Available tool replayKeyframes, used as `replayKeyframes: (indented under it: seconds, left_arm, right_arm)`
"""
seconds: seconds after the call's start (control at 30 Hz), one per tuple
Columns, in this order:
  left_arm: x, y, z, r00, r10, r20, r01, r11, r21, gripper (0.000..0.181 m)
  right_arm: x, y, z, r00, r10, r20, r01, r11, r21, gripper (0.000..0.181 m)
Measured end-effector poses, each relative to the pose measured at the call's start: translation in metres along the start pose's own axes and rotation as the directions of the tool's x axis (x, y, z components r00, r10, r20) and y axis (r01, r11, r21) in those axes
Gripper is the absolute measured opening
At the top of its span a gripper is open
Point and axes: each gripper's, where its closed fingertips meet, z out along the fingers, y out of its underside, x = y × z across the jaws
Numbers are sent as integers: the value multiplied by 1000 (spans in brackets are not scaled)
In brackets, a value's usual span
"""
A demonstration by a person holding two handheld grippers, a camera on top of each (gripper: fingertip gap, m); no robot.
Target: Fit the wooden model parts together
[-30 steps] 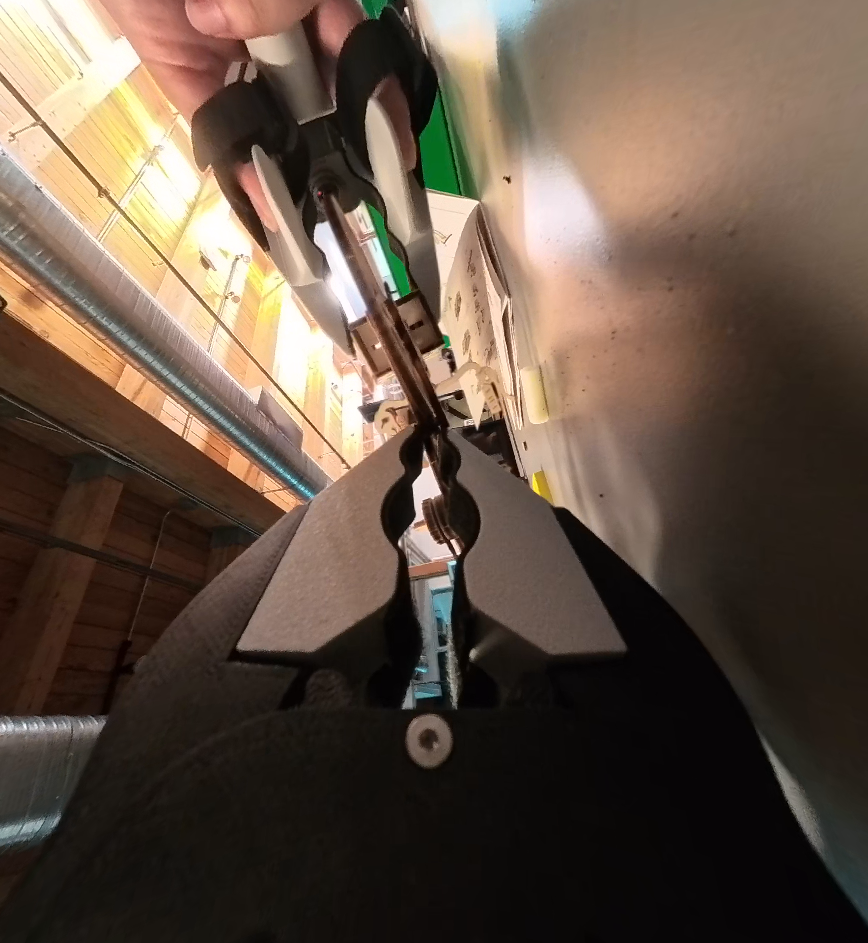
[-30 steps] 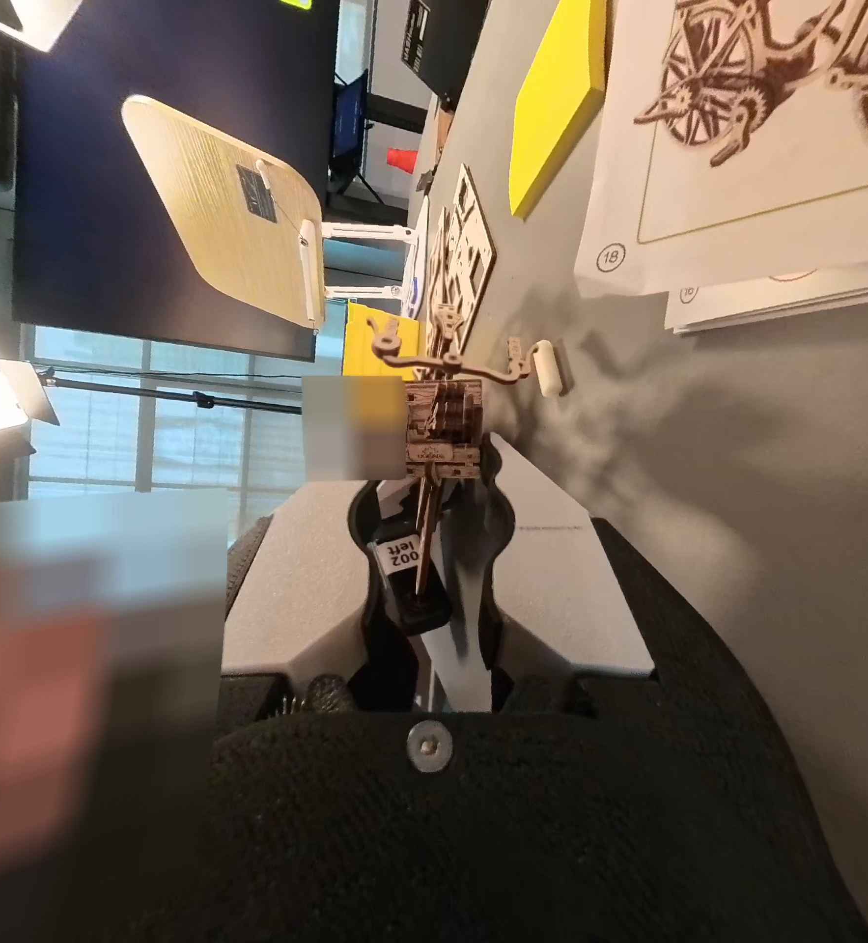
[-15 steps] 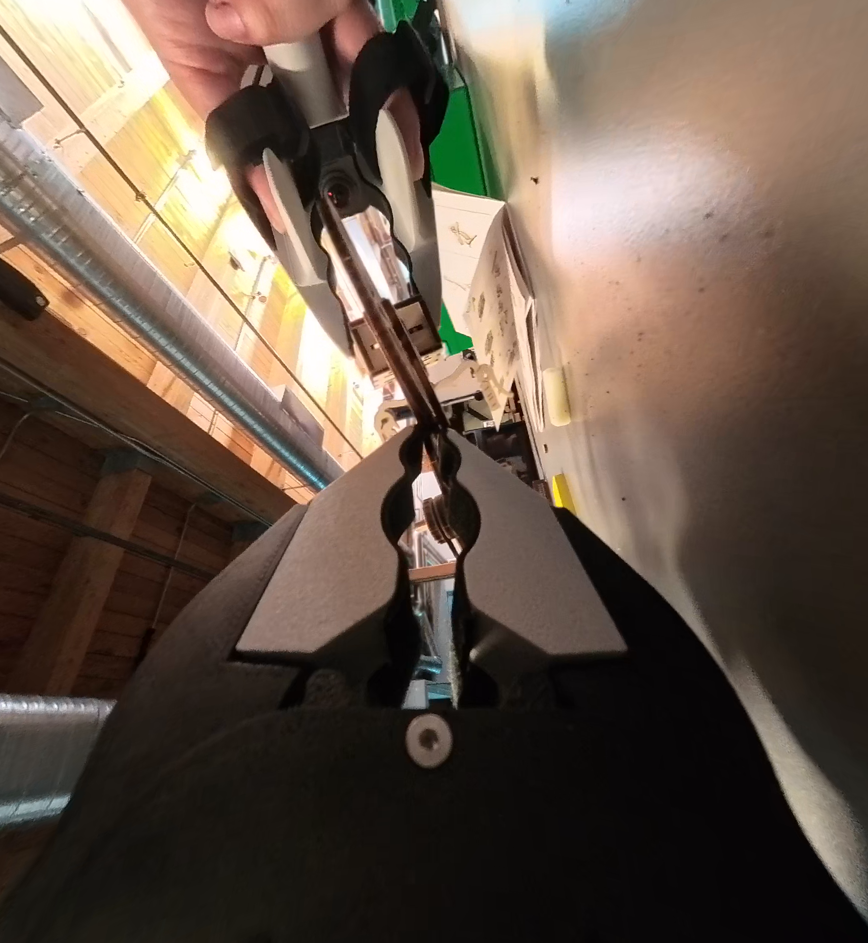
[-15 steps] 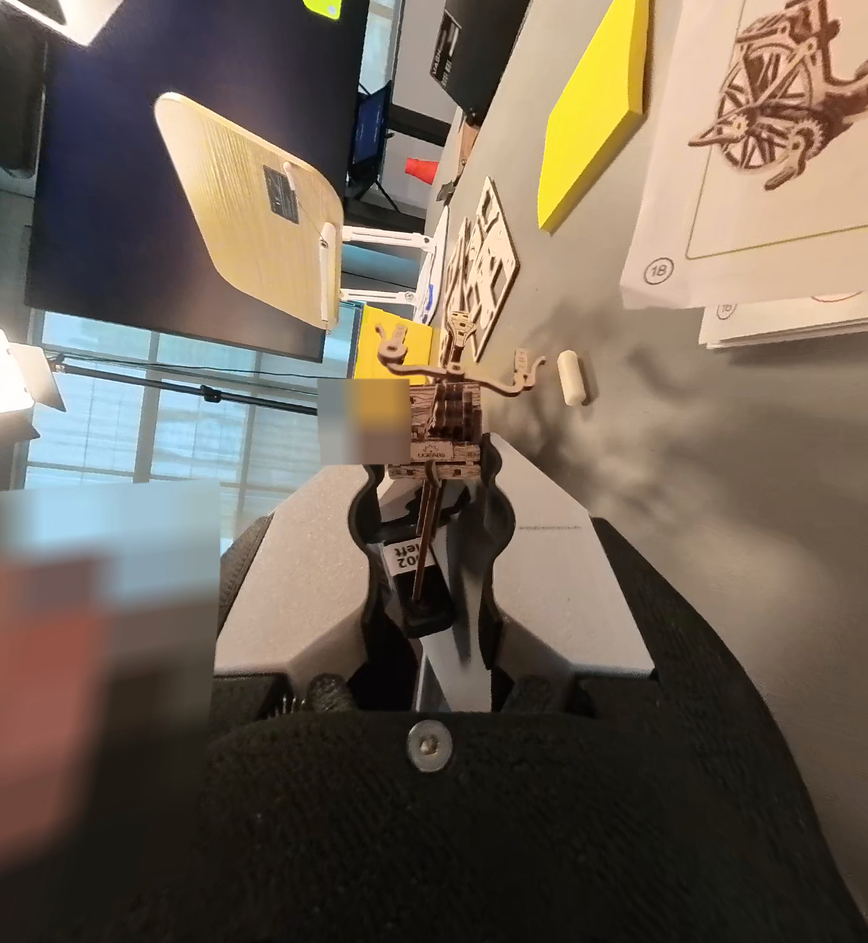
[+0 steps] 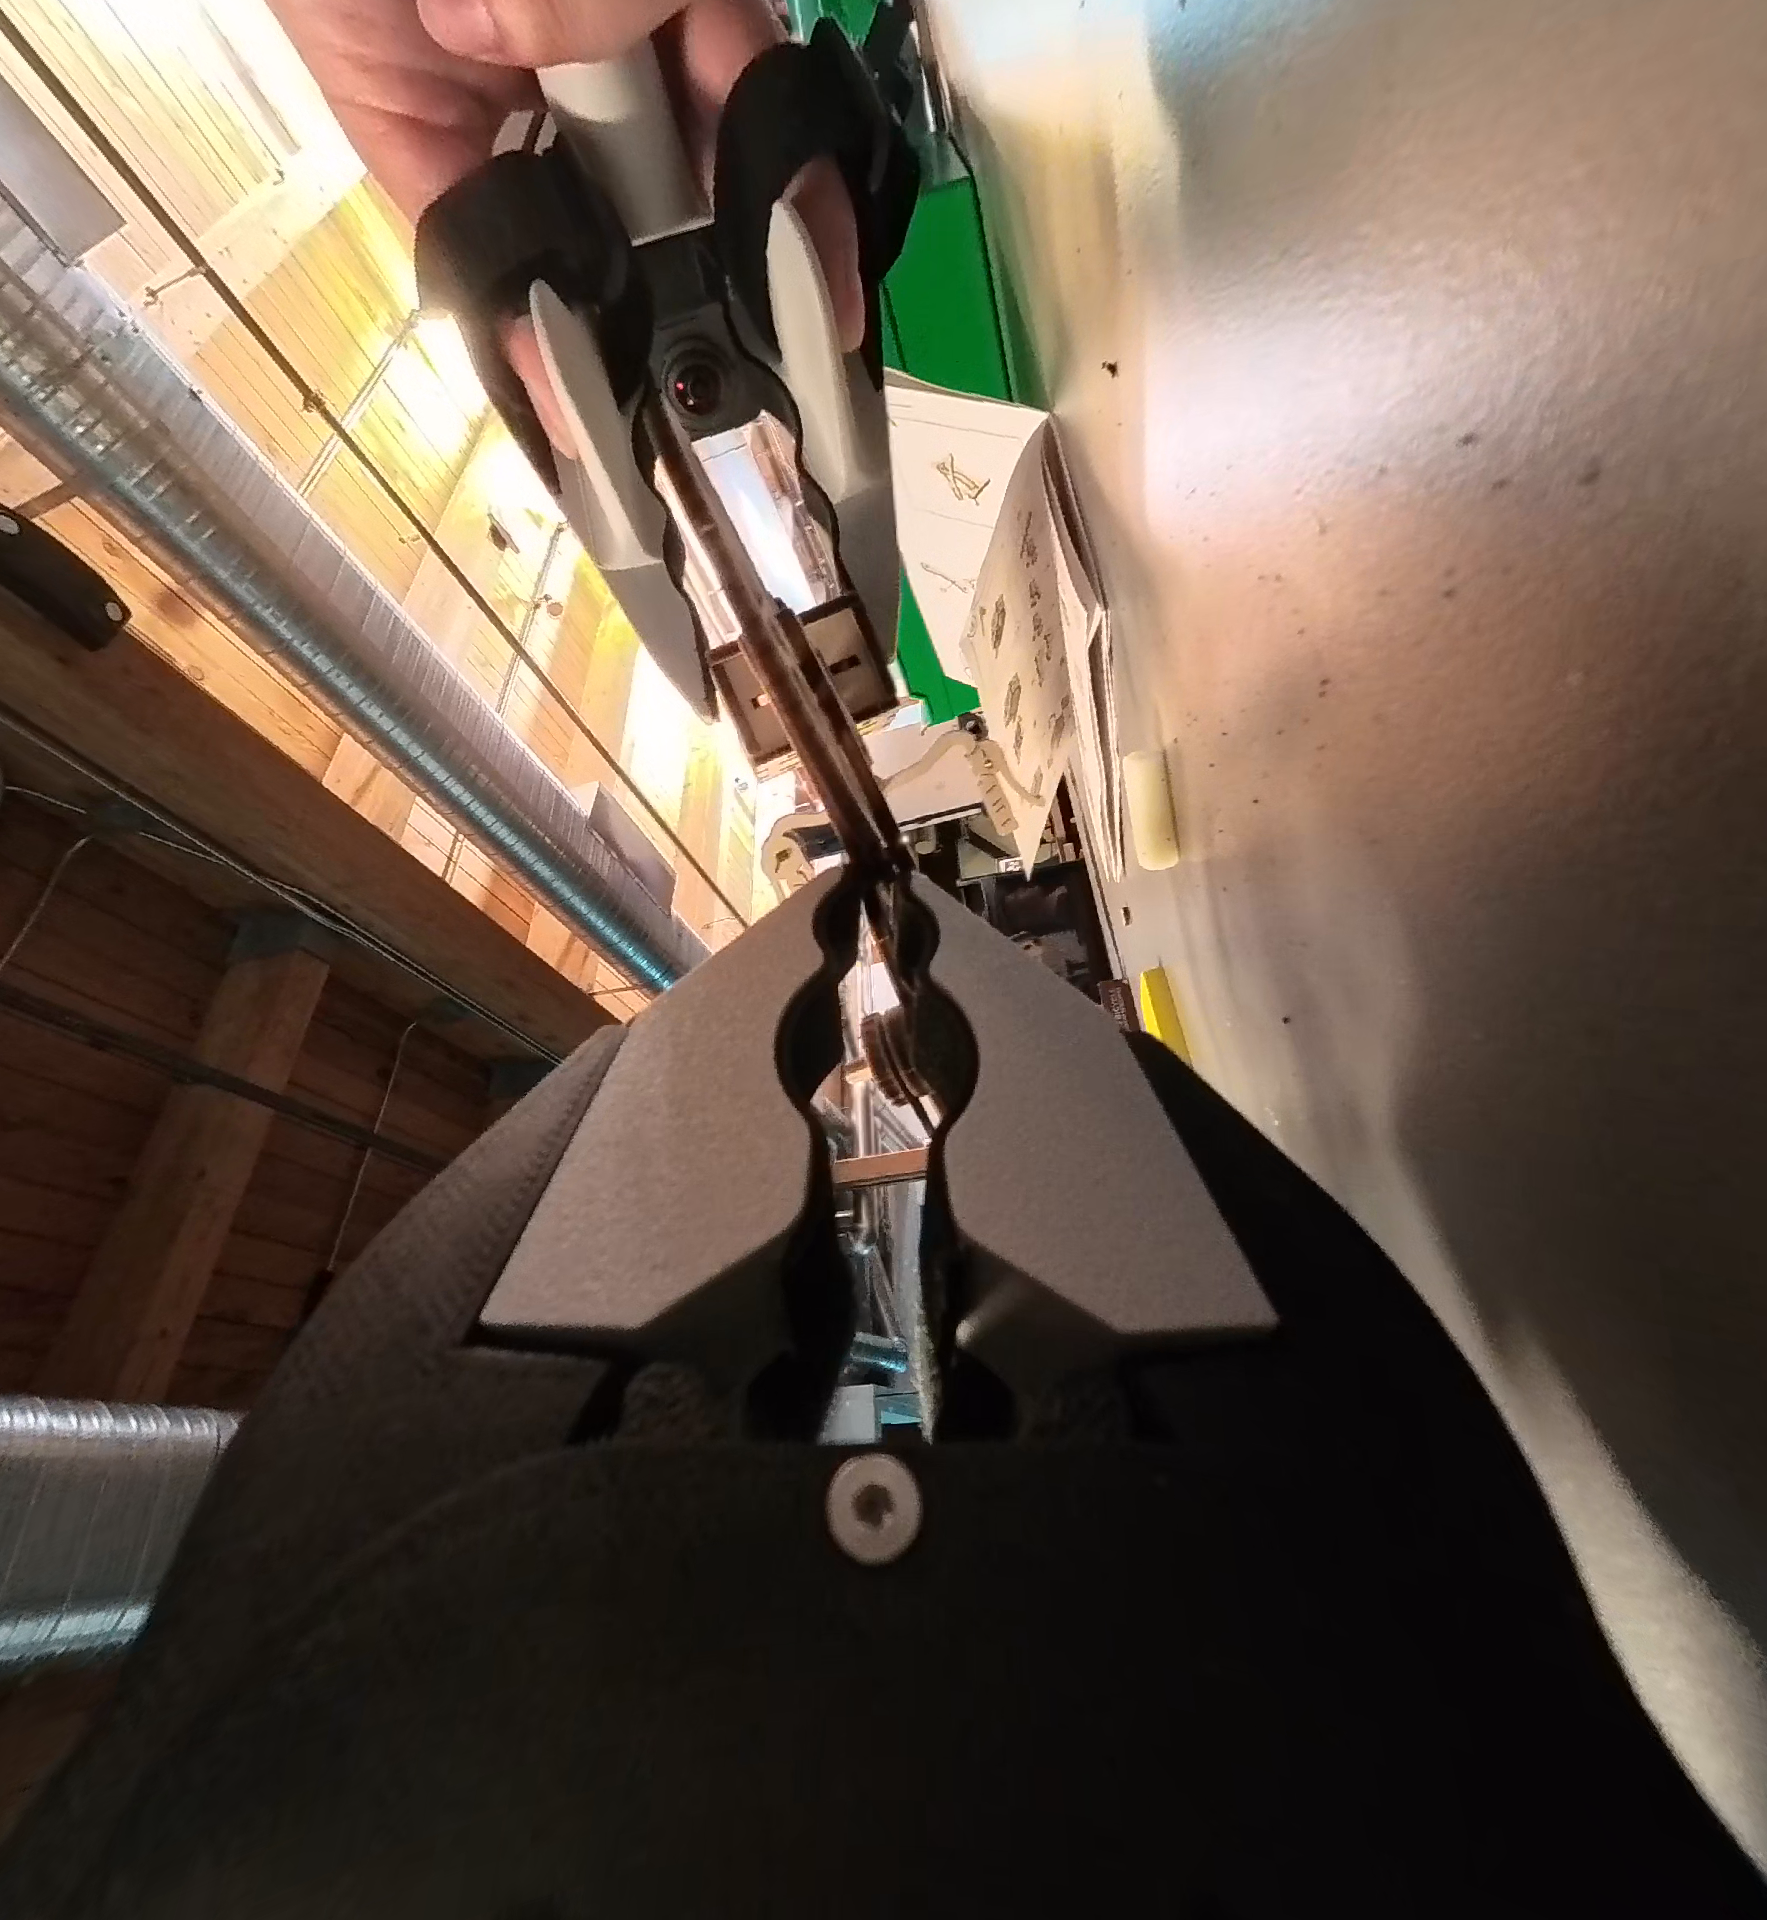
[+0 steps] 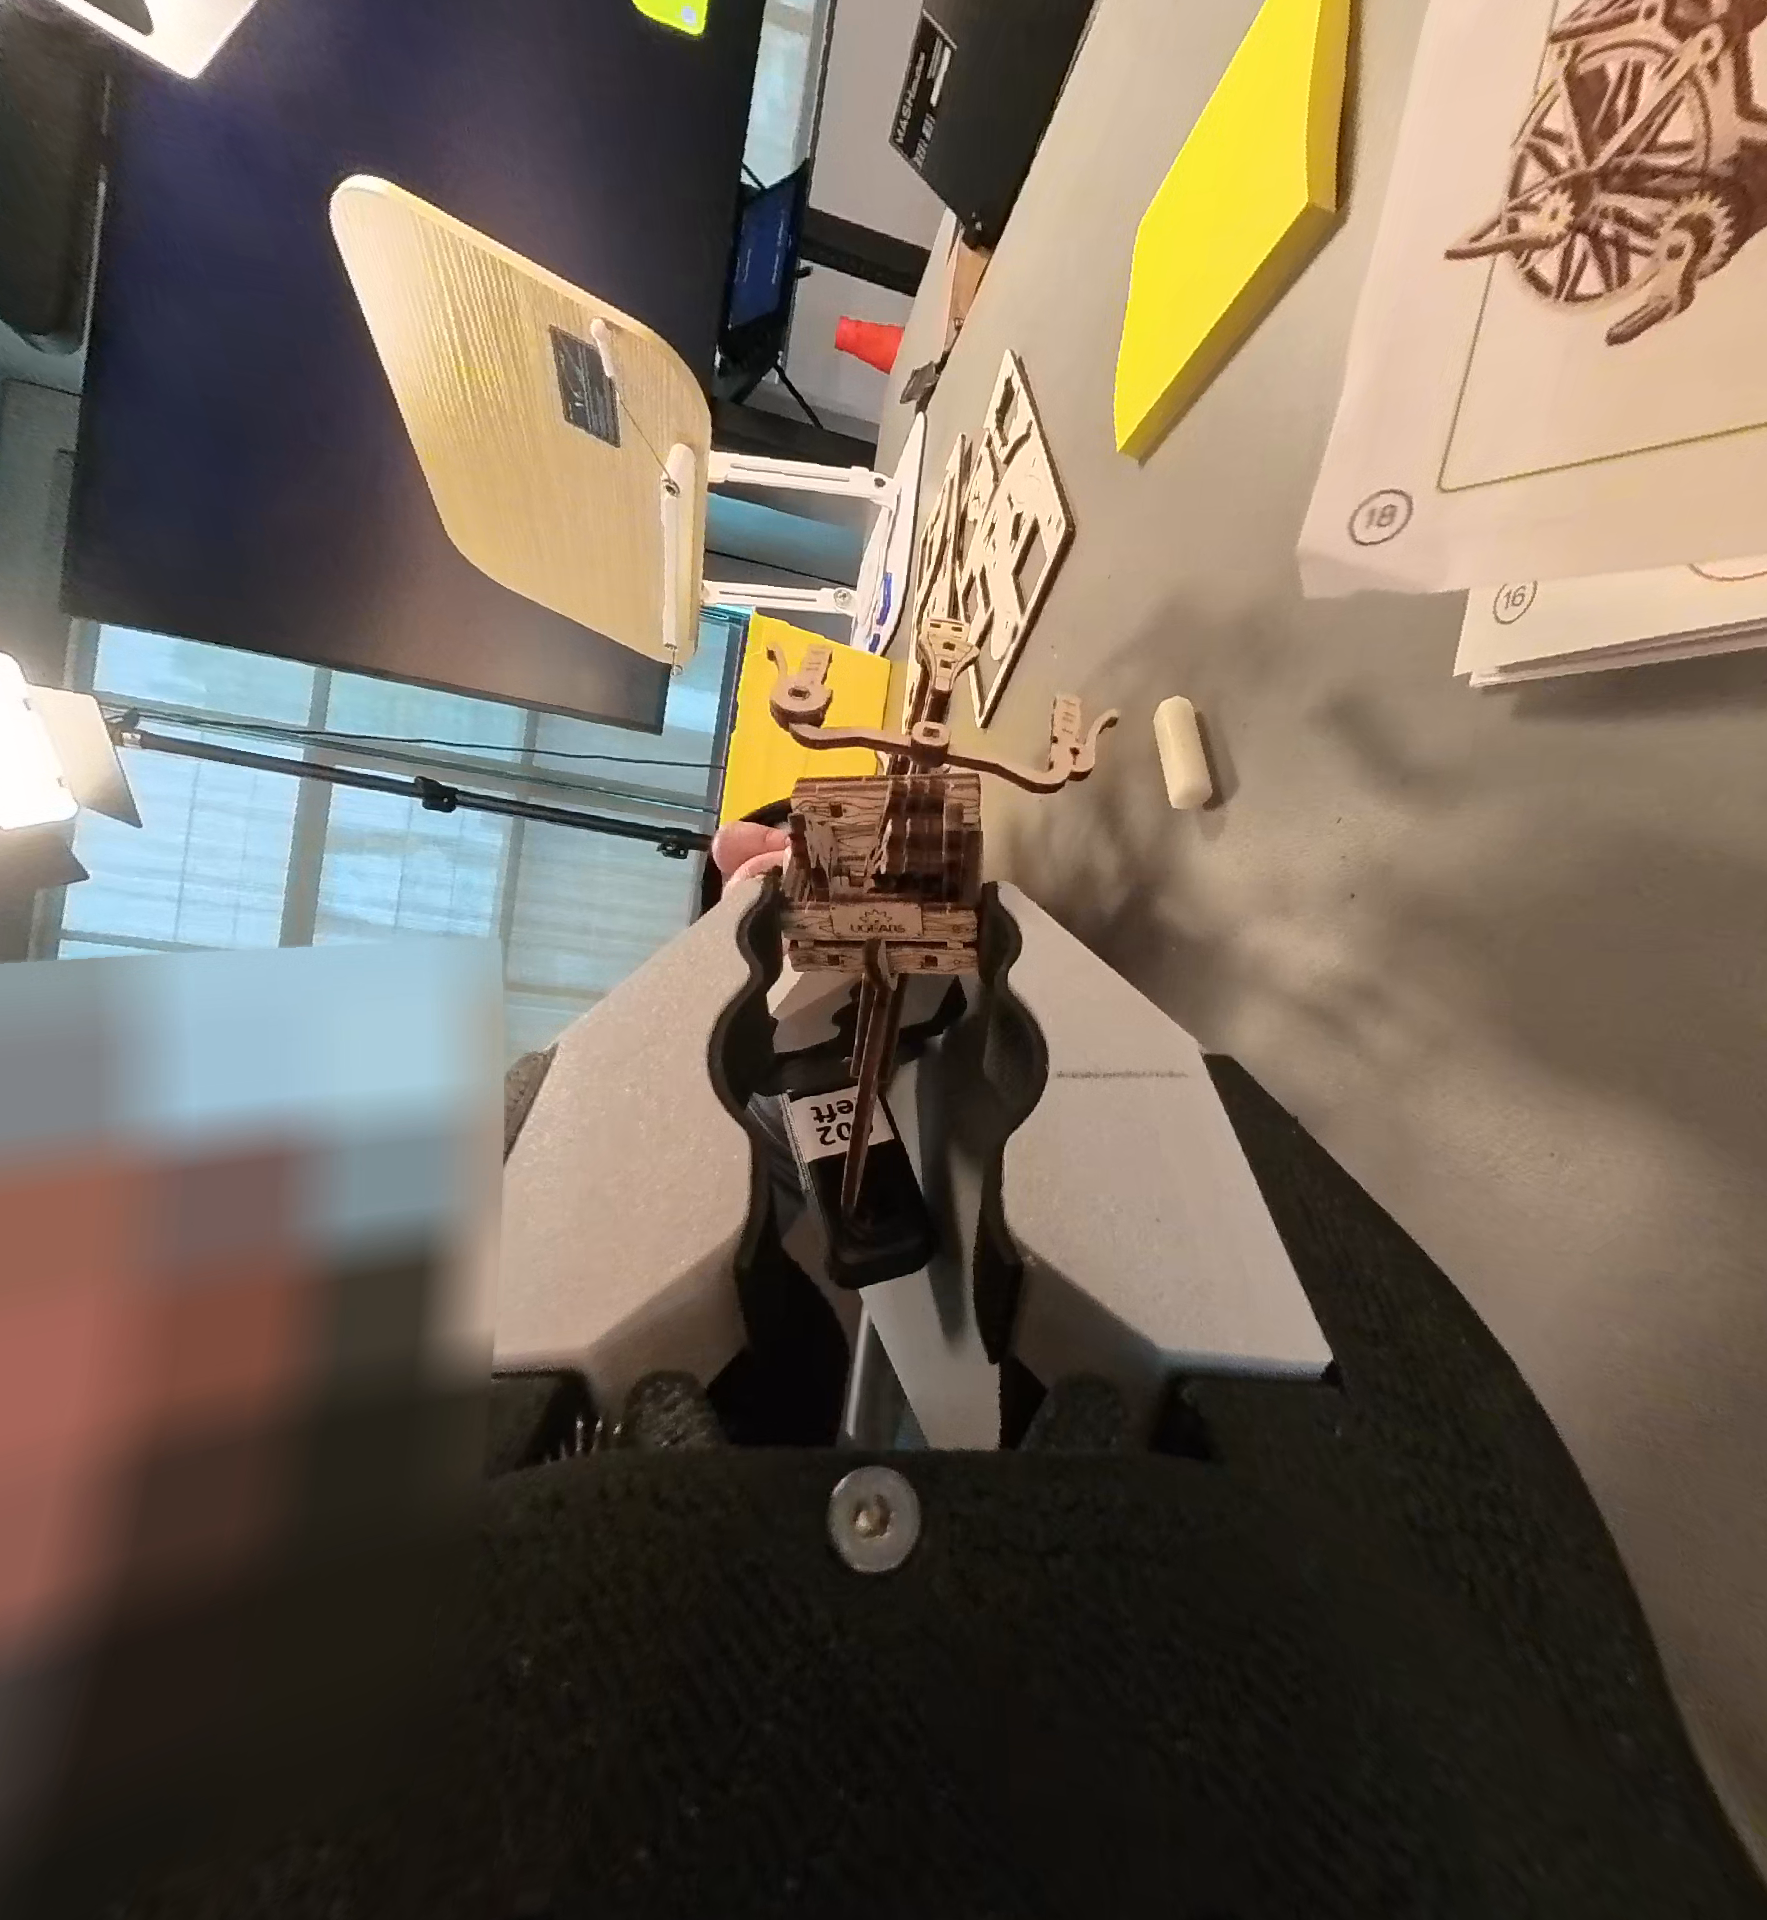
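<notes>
Closer now, right gripper [image 6: 884, 925] fingers clamp the wooden model [image 6: 884, 883]; left gripper [image 5: 884, 914] fingers pinch its flat strut [image 5: 817, 717].

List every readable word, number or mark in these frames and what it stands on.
Carriers only; I do not transcribe writing.
Wooden model block in the right gripper: engraved mark on its front.
White sticker behind the block: printed characters.
Instruction sheets on the table: circled marks at their corners.
Black box at the far end: too small.
Booklet, left wrist view: too small.
</notes>
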Motion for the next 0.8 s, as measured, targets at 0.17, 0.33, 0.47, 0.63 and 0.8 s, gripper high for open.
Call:
replayKeyframes:
  seconds: [0.17,0.33,0.47,0.63,0.8]
  left_arm:
    - [0,0,0,1000,0,2,0,1000,0,4]
    - [0,0,0,1000,1,0,-1,1000,0,4]
    - [0,0,0,1000,0,-1,0,1000,1,4]
    - [-1,0,0,1000,1,7,-1,1000,2,4]
    - [0,0,1,1000,2,3,-2,1000,2,4]
  right_arm:
    - [-1,-1,0,1000,-7,0,7,1000,4,38]
    - [0,-1,0,1000,-14,-4,14,1000,8,36]
    - [0,0,0,1000,-11,-3,11,1000,7,40]
    - [-2,-4,-1,1000,-21,4,21,999,34,36]
    - [-1,-3,-1,1000,-15,1,15,999,28,36]
